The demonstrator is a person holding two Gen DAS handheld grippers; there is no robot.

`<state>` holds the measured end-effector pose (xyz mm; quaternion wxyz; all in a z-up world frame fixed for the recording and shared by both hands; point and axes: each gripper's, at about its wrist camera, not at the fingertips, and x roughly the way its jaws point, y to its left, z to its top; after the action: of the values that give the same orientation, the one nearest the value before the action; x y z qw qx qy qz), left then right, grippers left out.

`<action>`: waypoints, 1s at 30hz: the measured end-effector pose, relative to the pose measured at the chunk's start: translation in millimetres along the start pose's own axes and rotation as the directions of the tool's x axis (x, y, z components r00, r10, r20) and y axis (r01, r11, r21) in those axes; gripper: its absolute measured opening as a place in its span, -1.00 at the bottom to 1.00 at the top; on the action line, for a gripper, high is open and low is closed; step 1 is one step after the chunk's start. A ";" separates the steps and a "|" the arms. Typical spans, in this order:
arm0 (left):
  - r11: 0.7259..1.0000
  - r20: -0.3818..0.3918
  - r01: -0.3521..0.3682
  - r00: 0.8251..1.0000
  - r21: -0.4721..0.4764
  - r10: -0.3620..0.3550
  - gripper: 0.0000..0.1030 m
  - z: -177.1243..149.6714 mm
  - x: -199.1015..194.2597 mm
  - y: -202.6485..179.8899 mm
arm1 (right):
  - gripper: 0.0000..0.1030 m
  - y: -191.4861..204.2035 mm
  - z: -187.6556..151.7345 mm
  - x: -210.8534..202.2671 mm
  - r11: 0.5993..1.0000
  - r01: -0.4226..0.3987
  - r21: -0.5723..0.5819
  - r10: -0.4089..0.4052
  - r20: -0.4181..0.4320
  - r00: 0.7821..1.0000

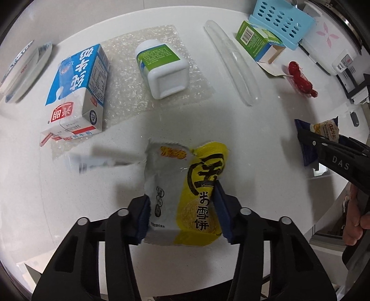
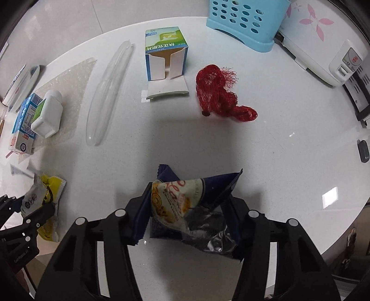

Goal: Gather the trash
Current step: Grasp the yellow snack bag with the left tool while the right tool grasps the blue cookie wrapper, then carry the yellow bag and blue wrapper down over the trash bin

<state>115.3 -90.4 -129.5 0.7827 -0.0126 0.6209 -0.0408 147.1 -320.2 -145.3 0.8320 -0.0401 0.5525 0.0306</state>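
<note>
My left gripper (image 1: pixel 182 213) is shut on a yellow and white snack wrapper (image 1: pixel 185 185), held above the white table (image 1: pixel 266 139). My right gripper (image 2: pixel 187 215) is shut on a dark blue snack wrapper (image 2: pixel 185 203). In the left wrist view the right gripper (image 1: pixel 323 148) is at the right edge with the blue wrapper (image 1: pixel 307 141). In the right wrist view the left gripper (image 2: pixel 34 220) is at the lower left with the yellow wrapper (image 2: pixel 44 196). On the table lie a blue milk carton (image 1: pixel 78 88), a white bottle (image 1: pixel 161 69), a green box (image 2: pixel 165 53) and red netting (image 2: pixel 219 92).
A sheet of bubble wrap (image 1: pixel 129 76) lies under the bottle. A long clear plastic case (image 2: pixel 108 92) lies beside the green box. A light blue basket (image 2: pixel 245 20) and a white appliance (image 2: pixel 323 46) stand at the back right. A plate (image 1: pixel 23 69) is at the left.
</note>
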 end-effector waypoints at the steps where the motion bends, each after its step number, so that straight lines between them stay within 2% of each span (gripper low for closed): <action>1: 1.000 -0.006 0.005 1.000 -0.004 -0.005 -0.17 0.2 0.3 -1.2 | -0.07 -0.3 -0.2 -1.2 1.000 0.001 0.002 -0.001 0.003 1.000; 4: 1.000 -0.007 0.014 1.000 -0.003 -0.014 -0.23 -1.9 0.0 -2.1 | -0.32 1.5 -3.7 -2.9 1.000 0.001 -0.001 -0.001 0.009 1.000; 5: 1.000 -0.007 0.016 1.000 -0.002 -0.016 -0.25 -3.6 -1.3 -0.3 | -0.33 2.5 -4.3 -3.7 1.000 0.001 -0.005 -0.001 0.009 1.000; 6: 1.000 -0.007 0.021 1.000 -0.004 -0.021 -0.27 -6.0 -2.0 0.8 | -0.52 2.0 -3.4 -2.7 1.000 0.000 -0.004 0.000 0.008 1.000; 7: 1.000 -0.005 0.029 1.000 -0.008 -0.029 -0.28 -6.7 -2.4 1.4 | -0.56 2.3 -2.4 -3.0 1.000 0.002 -0.006 -0.002 0.009 1.000; 14: 0.999 0.011 0.035 0.999 0.003 -0.035 -0.34 -11.7 -8.0 3.0 | -0.67 4.1 -5.0 -2.5 1.000 -0.001 0.004 0.001 0.003 1.000; 30: 0.999 0.040 0.049 0.998 0.022 -0.050 -0.36 -18.5 -27.1 5.6 | -0.68 1.9 -11.7 -18.5 1.000 -0.007 0.029 0.006 0.029 1.000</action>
<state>91.5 -82.1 -107.8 0.7939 -0.0206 0.6040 -0.0663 129.0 -319.5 -132.8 0.8402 -0.0257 0.5411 0.0257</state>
